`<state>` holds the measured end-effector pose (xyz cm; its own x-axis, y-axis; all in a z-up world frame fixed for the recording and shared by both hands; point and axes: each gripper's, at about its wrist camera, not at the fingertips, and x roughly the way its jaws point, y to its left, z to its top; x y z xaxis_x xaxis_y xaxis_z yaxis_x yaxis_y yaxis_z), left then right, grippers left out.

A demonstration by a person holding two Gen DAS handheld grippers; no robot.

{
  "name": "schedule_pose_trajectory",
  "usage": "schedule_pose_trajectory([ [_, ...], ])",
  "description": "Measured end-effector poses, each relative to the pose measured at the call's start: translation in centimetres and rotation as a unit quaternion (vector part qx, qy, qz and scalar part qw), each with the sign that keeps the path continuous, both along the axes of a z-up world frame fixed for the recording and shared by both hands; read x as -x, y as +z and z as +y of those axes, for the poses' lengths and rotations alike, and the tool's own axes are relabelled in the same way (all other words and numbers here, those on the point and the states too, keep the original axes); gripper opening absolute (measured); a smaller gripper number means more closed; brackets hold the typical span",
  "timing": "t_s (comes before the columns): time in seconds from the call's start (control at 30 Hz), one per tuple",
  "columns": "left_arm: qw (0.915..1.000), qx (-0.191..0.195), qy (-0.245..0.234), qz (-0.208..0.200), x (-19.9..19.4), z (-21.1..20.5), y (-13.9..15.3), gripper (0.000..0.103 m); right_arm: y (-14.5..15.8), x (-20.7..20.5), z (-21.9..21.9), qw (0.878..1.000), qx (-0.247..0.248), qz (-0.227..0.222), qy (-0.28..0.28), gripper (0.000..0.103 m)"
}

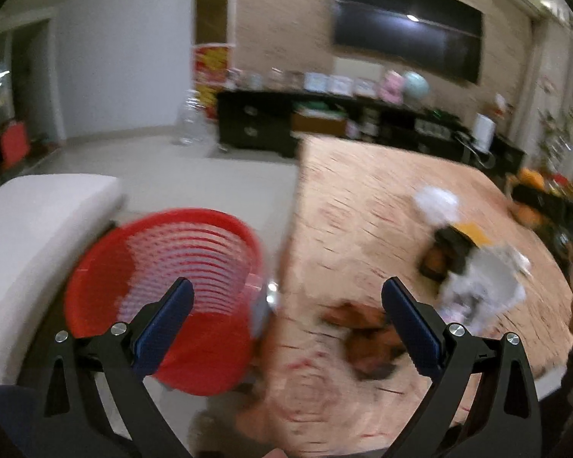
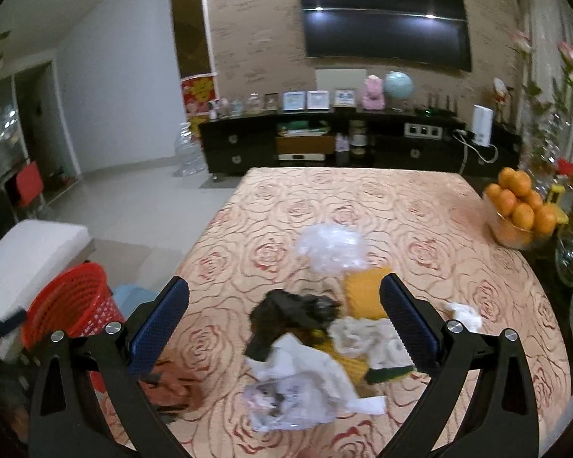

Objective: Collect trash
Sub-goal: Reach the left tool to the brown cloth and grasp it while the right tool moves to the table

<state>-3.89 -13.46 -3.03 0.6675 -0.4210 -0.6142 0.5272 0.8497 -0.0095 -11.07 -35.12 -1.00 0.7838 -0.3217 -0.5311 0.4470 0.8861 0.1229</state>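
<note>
1. the right gripper (image 2: 284, 320) is spread wide with nothing between its blue pads (image 2: 160, 328). it hangs above the trash pile (image 2: 317, 339) on the table (image 2: 458, 267), with the heap framed between the two fingers.
2. the left gripper (image 1: 286, 324) is also released and empty. its view is smeared by motion, with the red basket (image 1: 164, 297) just off the table's left edge, behind its left finger.
3. the pile lies near the front middle of the rose-patterned cloth: a black crumpled wrapper (image 2: 290, 313), white tissue (image 2: 309, 366), a printed clear bag (image 2: 282, 404), something yellow (image 2: 363, 294), and a clear plastic wad (image 2: 332, 248) further back. a small white scrap (image 2: 464, 315) sits apart to the right.
4. the step in hand looks like the first pick, judging by the full pile; whether the basket holds anything i cannot tell.
5. to do it well, bring the right gripper down over one piece only; the white tissue on top looks easiest. close on a bunched fold, not a flat edge, since thin paper and film slip out.
6. lift straight up so neighbours do not drag, then carry left to the basket and release low over its mouth.
7. keep clear of the bowl of oranges (image 2: 519, 210) at the right edge.
</note>
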Motion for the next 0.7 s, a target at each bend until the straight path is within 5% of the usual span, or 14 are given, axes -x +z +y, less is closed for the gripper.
schedule_pose_trajectory([
  [0.37,0.9901,-0.093,-0.100,0.034,0.1,-10.1,-6.4,0.095,-0.7,2.7,-5.1,0.997,-0.041,0.002,-0.065,0.097],
  [0.6,0.9881,-0.091,-0.103,0.068,-1.0,-10.1,-7.9,0.094,-2.0,4.6,-8.8,0.990,-0.073,0.016,-0.123,0.097],
  [0.7,0.9876,-0.087,-0.108,0.073,-1.0,-10.5,-8.2,0.085,-2.5,5.0,-9.4,0.988,-0.078,0.023,-0.135,0.097],
])
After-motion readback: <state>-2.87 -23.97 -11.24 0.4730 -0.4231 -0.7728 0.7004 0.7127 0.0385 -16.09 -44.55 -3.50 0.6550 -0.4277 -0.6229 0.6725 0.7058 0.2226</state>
